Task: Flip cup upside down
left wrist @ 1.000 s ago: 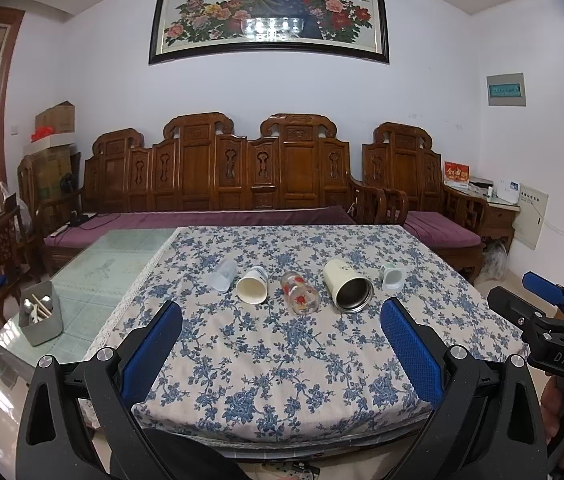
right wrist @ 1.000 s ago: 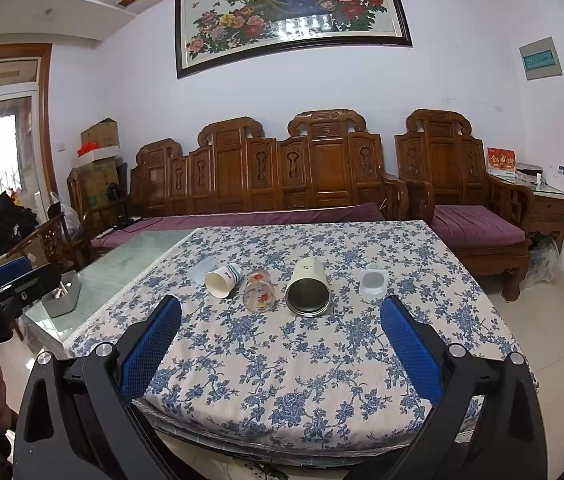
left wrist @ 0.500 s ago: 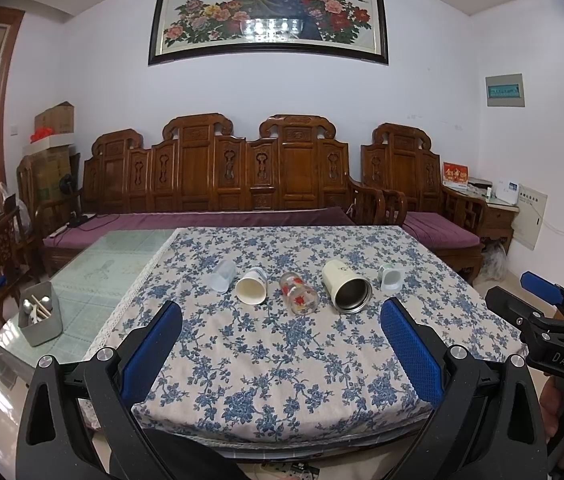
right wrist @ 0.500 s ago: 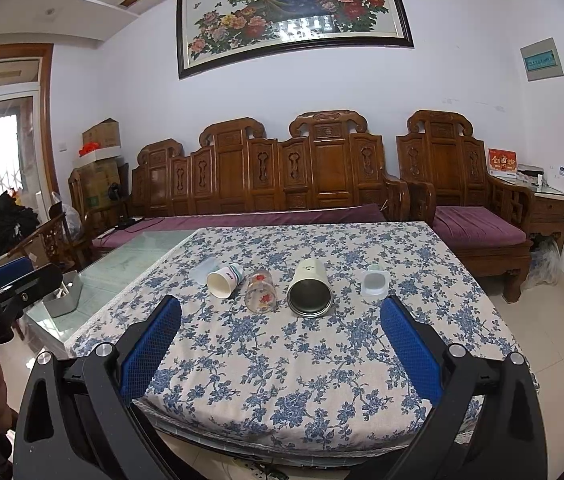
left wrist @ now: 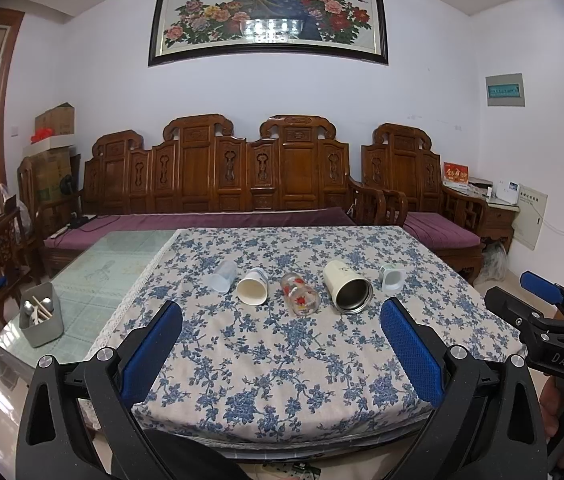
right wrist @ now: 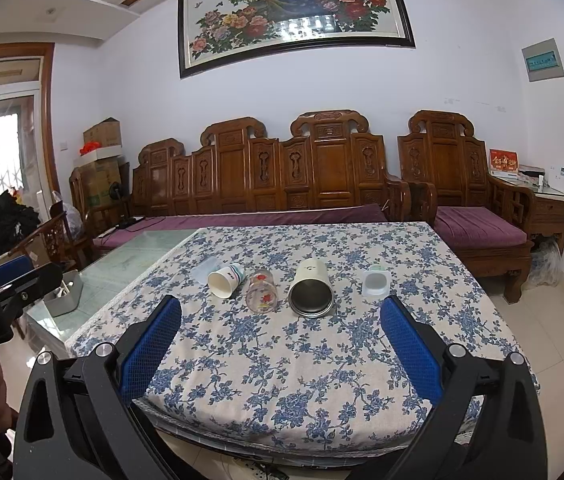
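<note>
Five cups (left wrist: 348, 287) lie sideways on my floral tablecloth (left wrist: 282, 360), mouths toward me (easy reach); left gripper (left wrist: 282, 356) and right gripper (right wrist: 282, 354) hover short, both spread wide and empty.

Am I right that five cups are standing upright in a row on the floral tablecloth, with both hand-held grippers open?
Not quite: the five cups lie on their sides, as the left wrist view shows. They do form a row on the floral tablecloth, and the left hand-held gripper and right hand-held gripper are open.
</note>
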Motion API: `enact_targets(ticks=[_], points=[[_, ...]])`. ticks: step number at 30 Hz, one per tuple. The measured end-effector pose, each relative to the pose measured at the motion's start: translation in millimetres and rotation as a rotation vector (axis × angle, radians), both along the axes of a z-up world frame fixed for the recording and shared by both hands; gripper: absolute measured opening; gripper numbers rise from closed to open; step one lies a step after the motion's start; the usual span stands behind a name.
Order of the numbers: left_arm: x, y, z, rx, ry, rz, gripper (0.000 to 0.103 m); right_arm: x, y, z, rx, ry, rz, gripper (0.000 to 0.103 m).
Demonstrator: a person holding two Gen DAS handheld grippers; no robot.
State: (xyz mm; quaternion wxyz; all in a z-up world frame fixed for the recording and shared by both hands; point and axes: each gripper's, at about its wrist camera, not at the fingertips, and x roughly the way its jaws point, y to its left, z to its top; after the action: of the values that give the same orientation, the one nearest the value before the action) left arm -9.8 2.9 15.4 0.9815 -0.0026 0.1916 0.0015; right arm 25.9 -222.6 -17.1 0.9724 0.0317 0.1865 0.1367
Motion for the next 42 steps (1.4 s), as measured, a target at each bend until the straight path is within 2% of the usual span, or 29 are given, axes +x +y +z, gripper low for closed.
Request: enact_targets(ticks=[15, 27, 33, 42], points=[[-1.0, -0.9, 7.6, 0.001, -0.010, -0.011, 0.096, -0.3, -0.7, 0.7, 0.000, -0.001, 0.000, 0.100], [6.9, -2.0, -6.5, 0.008, 0.016, -0.012, 0.096, 3.6, 7.7, -6.5, -0.005, 0.021, 0.002, 0.100], [33.5, -0.2, -27.8, 0.009, 0.089, -0.033, 0.096, 29.7, 2.1, -23.0, -0.015, 0.058, 0.006, 0.100], [106.6, 1.6, -57.4, 0.035, 0.192, -0.066, 0.096, 102.9, 4.3, -56.6, -0.044, 0.142, 0.019, 0.094]])
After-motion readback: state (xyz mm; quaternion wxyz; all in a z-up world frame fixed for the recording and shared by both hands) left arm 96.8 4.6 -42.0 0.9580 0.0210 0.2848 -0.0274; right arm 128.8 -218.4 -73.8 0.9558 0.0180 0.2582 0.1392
